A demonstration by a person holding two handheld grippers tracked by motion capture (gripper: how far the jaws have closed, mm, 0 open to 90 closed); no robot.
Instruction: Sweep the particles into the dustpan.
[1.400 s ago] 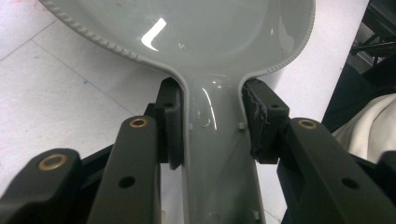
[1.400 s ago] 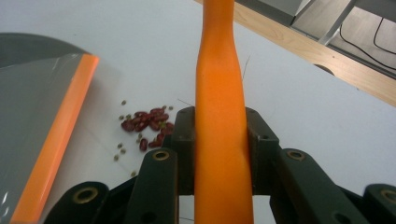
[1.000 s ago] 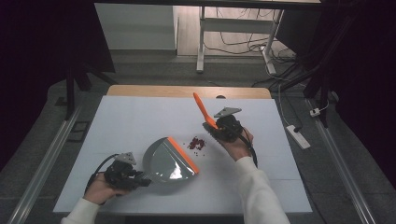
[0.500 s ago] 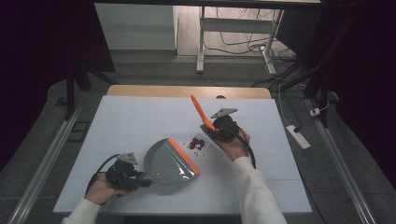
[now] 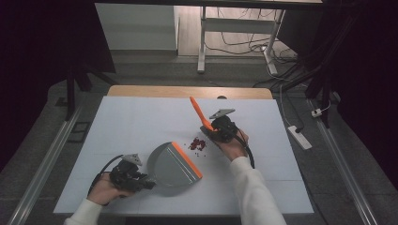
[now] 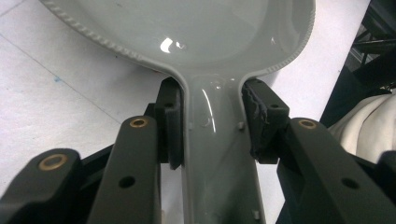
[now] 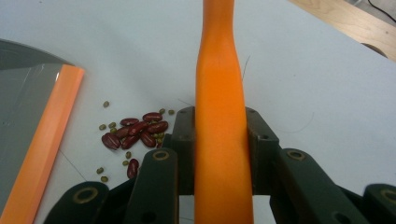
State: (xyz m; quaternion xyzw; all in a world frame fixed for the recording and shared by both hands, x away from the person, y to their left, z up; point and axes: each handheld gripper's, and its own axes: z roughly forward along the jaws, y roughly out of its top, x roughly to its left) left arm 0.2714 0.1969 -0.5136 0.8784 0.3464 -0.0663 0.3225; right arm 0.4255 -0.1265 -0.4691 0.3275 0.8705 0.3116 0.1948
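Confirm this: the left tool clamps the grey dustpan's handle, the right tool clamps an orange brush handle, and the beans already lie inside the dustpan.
Not quite. The beans lie on the table just outside the dustpan edge, as the high view shows. Left tool and right tool grips are as stated.

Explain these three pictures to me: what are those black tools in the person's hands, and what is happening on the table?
A person sits at a white table and holds a black two-jaw gripper in each hand. The high view looks down from above the table. The other two come from small cameras that ride on the grippers and look along their jaws. The left gripper is shut on the grey handle of a dustpan, seen close up in its own view. The right gripper is shut on an orange brush handle. Between the dustpan's orange lip and the brush lies a small pile of red and green beans.
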